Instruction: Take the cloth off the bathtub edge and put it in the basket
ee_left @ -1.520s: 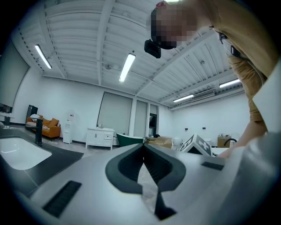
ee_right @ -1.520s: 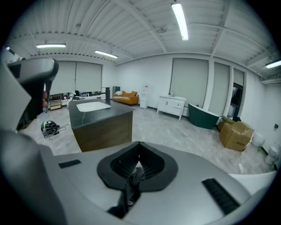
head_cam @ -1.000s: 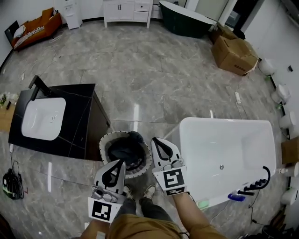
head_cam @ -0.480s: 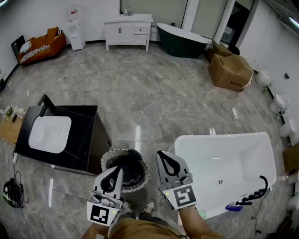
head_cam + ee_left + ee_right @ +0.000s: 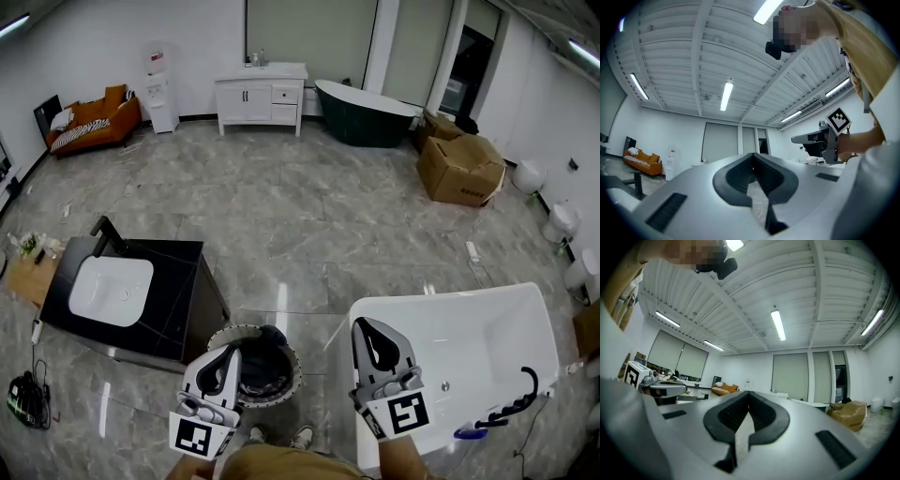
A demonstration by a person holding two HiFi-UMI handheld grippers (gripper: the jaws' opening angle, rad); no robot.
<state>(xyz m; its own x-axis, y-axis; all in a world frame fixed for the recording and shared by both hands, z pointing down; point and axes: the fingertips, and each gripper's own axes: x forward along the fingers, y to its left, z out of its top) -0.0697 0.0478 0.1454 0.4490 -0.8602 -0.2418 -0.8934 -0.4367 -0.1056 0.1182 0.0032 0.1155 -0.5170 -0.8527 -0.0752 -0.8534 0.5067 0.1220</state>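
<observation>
Left gripper and right gripper are both pressed together and empty. The cloth lies in the basket, just beside the left gripper.

Open floor ahead of you. Basket top is reachable from above; black vanity tight on its left, tub rim near its right.
</observation>
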